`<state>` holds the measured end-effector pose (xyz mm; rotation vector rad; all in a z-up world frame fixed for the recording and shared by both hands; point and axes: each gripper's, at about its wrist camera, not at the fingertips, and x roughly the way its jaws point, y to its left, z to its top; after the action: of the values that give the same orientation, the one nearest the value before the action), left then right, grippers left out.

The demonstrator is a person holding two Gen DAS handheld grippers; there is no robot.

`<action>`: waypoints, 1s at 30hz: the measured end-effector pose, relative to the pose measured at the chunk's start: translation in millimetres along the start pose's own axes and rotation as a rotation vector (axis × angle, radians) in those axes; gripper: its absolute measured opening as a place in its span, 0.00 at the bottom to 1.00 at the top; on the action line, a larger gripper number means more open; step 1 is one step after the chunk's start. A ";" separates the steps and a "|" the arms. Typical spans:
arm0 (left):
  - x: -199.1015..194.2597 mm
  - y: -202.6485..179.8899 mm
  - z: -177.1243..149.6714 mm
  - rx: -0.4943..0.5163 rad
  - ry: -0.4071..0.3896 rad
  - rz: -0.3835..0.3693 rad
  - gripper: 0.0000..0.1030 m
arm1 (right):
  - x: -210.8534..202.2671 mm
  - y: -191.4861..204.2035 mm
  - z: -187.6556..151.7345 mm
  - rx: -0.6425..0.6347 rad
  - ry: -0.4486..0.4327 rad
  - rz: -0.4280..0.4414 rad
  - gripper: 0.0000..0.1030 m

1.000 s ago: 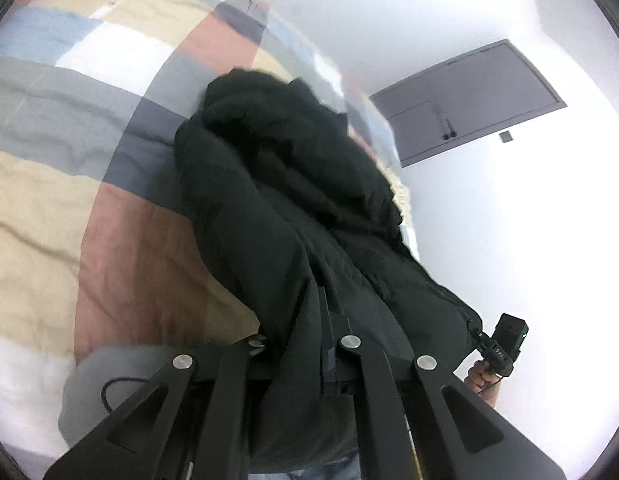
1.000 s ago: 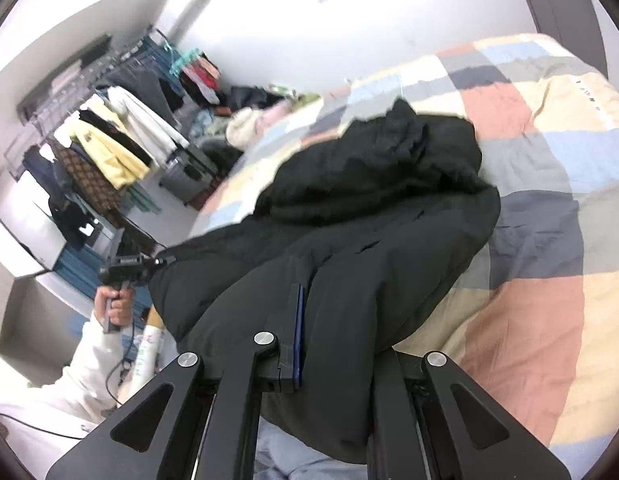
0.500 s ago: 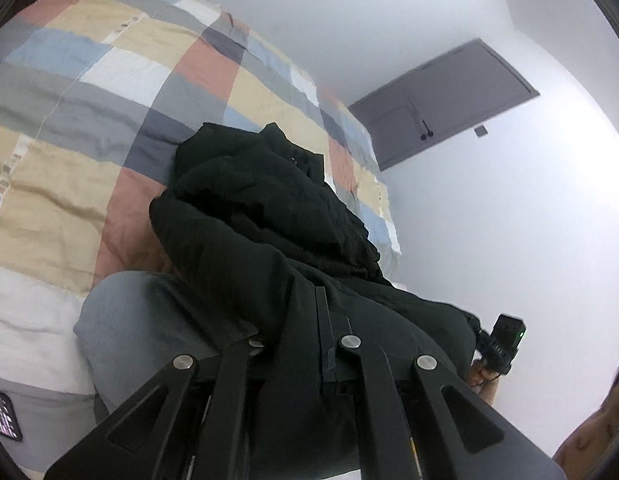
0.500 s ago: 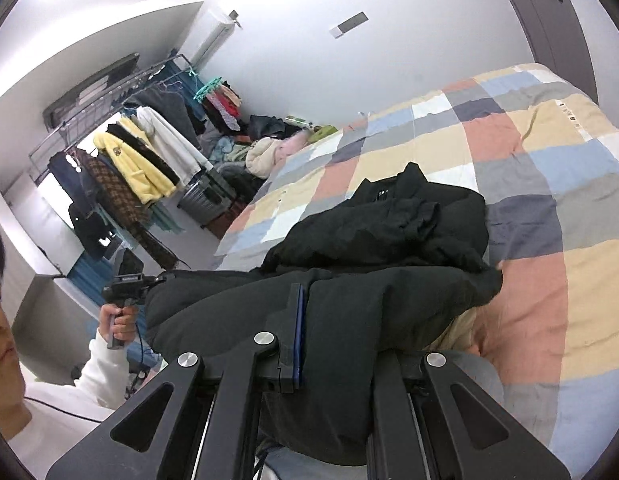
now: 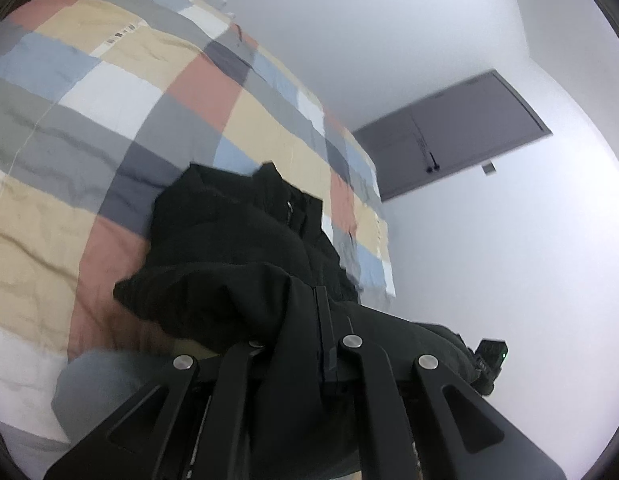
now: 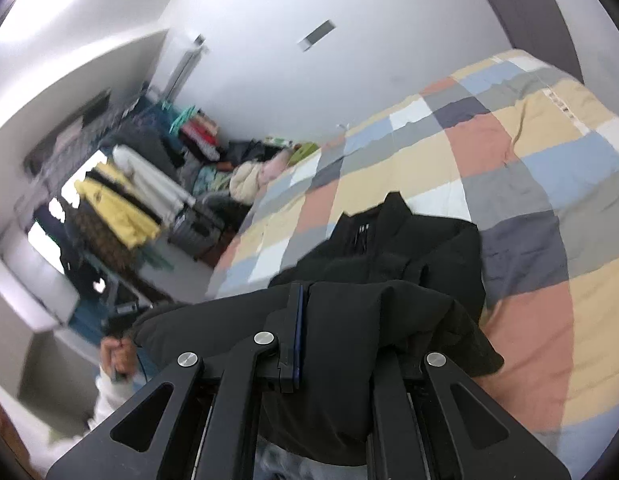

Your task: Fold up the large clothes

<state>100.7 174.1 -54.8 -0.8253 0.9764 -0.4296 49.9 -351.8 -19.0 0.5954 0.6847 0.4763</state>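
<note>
Your left gripper (image 5: 309,344) is tipped downward toward the bed (image 5: 109,92), clenched on the hem of the black jacket (image 5: 245,248), with cloth draped over both its fingers. That jacket's collar end lies on the bed's patchwork cover, near the bed's foot edge, while the hem is lifted clear of the bed between your two tools. Beyond the bed, a grey door (image 5: 449,148) sits in the white wall.

Over to your right gripper (image 6: 305,332): angled down at the bed (image 6: 549,168) too, pinched tight on the same jacket (image 6: 389,248), fabric bunched over its right finger. In this view your left hand (image 6: 117,356), in a white sleeve (image 6: 105,400), is off the bed's left side, blurred. A clothes rack (image 6: 121,184) hung with yellow and white garments stands left of the bed, and a pile of clothes (image 6: 253,172) sits at the bed's far corner.
</note>
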 end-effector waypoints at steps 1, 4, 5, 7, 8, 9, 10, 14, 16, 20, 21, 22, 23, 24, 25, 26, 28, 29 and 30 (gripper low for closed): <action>3.4 0.6 6.9 -0.020 -0.004 0.003 0.05 | 4.5 -3.4 6.1 0.018 -0.003 0.000 0.06; 19.4 0.1 33.3 -0.077 -0.021 0.031 0.06 | 18.9 -17.6 25.6 0.089 -0.015 0.013 0.06; 23.0 -0.3 38.7 -0.088 -0.025 0.036 0.06 | 26.5 -22.4 33.9 0.105 -0.019 0.011 0.06; 36.1 -3.7 55.5 -0.104 -0.042 0.075 0.06 | 37.3 -32.1 45.4 0.144 -0.031 -0.003 0.06; 40.3 -4.2 60.2 -0.117 -0.047 0.084 0.06 | 43.8 -36.2 50.9 0.166 -0.034 -0.007 0.06; 47.8 -4.4 67.0 -0.133 -0.053 0.097 0.06 | 51.3 -39.8 58.1 0.173 -0.033 -0.021 0.06; 58.8 -5.4 75.0 -0.133 -0.055 0.125 0.07 | 59.0 -44.7 64.7 0.188 -0.034 -0.039 0.06; 96.2 1.1 97.5 -0.168 -0.038 0.231 0.07 | 89.7 -67.6 82.8 0.250 -0.013 -0.112 0.06; 116.9 4.0 108.4 -0.168 -0.027 0.292 0.08 | 106.5 -80.9 88.7 0.294 -0.001 -0.143 0.06; 150.2 19.4 125.9 -0.216 -0.026 0.332 0.10 | 134.2 -107.5 97.6 0.369 0.007 -0.180 0.06; 158.4 23.3 129.3 -0.225 -0.022 0.340 0.10 | 140.5 -115.1 99.0 0.388 0.009 -0.187 0.06; 167.9 28.1 133.0 -0.235 -0.018 0.348 0.10 | 146.1 -122.1 101.0 0.405 0.010 -0.192 0.06; 175.2 31.9 135.9 -0.245 -0.016 0.355 0.10 | 152.4 -130.6 102.3 0.426 0.014 -0.200 0.06; 183.6 37.1 138.8 -0.259 -0.013 0.365 0.10 | 158.9 -139.3 103.8 0.444 0.019 -0.207 0.06; 190.4 40.8 140.7 -0.273 -0.010 0.376 0.10 | 164.5 -144.8 104.7 0.457 0.022 -0.211 0.06; 200.6 45.0 143.8 -0.279 0.002 0.397 0.10 | 170.2 -151.9 105.0 0.474 0.024 -0.213 0.06; 218.6 48.9 151.0 -0.257 0.029 0.436 0.11 | 180.7 -164.8 104.7 0.502 0.039 -0.230 0.06; 225.6 50.6 153.4 -0.252 0.035 0.447 0.11 | 186.4 -171.2 105.4 0.512 0.047 -0.240 0.06; 232.1 52.7 156.0 -0.248 0.041 0.455 0.11 | 190.1 -175.2 105.4 0.517 0.052 -0.244 0.06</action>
<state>351.6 120.1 -177.6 -0.7873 1.2332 0.0684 290.2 -406.0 -150.3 0.9717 0.9258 0.0809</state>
